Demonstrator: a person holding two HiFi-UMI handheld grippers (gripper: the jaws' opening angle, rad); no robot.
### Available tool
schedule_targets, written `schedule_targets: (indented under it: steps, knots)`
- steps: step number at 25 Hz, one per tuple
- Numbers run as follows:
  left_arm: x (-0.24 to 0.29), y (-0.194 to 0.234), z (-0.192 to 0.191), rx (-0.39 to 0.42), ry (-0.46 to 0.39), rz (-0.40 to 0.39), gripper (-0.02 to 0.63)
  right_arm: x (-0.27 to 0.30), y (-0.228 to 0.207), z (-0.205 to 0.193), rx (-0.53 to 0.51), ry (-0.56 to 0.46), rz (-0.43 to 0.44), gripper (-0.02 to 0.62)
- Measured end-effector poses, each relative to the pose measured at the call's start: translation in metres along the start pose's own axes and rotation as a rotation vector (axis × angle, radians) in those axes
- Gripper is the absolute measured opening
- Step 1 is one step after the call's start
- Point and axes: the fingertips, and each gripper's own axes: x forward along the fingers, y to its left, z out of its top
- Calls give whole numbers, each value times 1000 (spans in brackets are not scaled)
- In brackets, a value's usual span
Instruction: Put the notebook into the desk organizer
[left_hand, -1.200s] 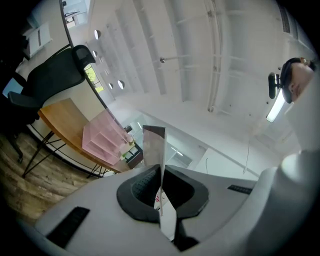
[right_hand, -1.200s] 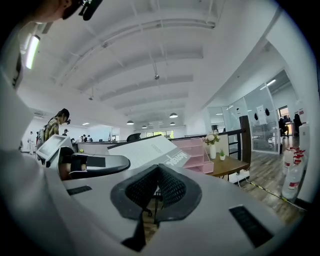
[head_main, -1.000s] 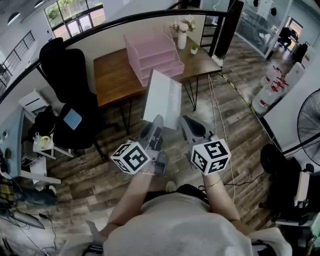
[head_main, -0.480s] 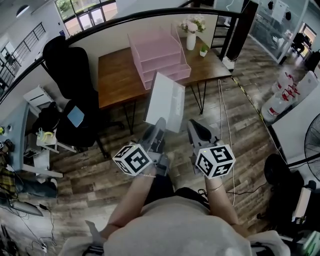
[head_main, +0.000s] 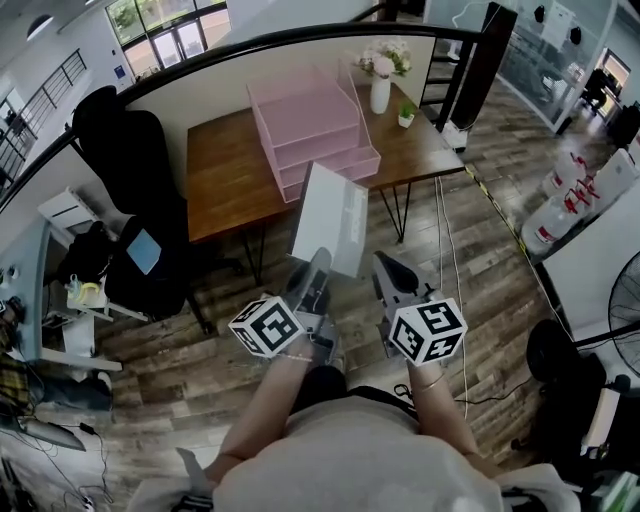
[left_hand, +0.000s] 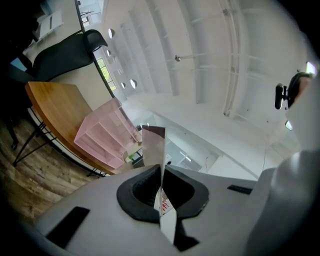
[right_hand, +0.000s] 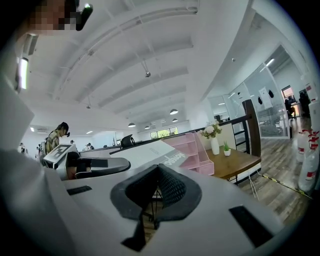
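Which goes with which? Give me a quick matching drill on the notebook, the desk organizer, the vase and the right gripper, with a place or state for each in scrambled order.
Things:
1. notebook
2. desk organizer
3. vase
4. right gripper

Places or states:
A. jaws together, nothing between them
B. pink, standing on the wooden table
C. white, clamped in the left gripper
D. holding flowers, to the right of the organizer

Pairs: 1-C, 2-B, 3-D, 4-A
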Motion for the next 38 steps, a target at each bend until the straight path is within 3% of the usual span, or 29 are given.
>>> schedule_targets:
  steps: [6, 11, 22, 28, 38]
  knots:
    - [37, 17, 19, -66, -13, -22, 21, 43, -23, 19, -17, -4, 8, 11]
    - [57, 36, 28, -93, 4, 11, 21, 72, -35, 21, -23, 19, 7, 11]
    - [87, 72, 28, -194, 23, 26, 21, 114, -55, 25, -12, 41, 16, 11]
    - [103, 88, 28, -226, 48, 37, 21, 135, -55, 18, -16, 72, 36, 11]
    - [121, 115, 47, -246, 13, 74, 21, 169, -64, 18, -28, 96, 63, 11]
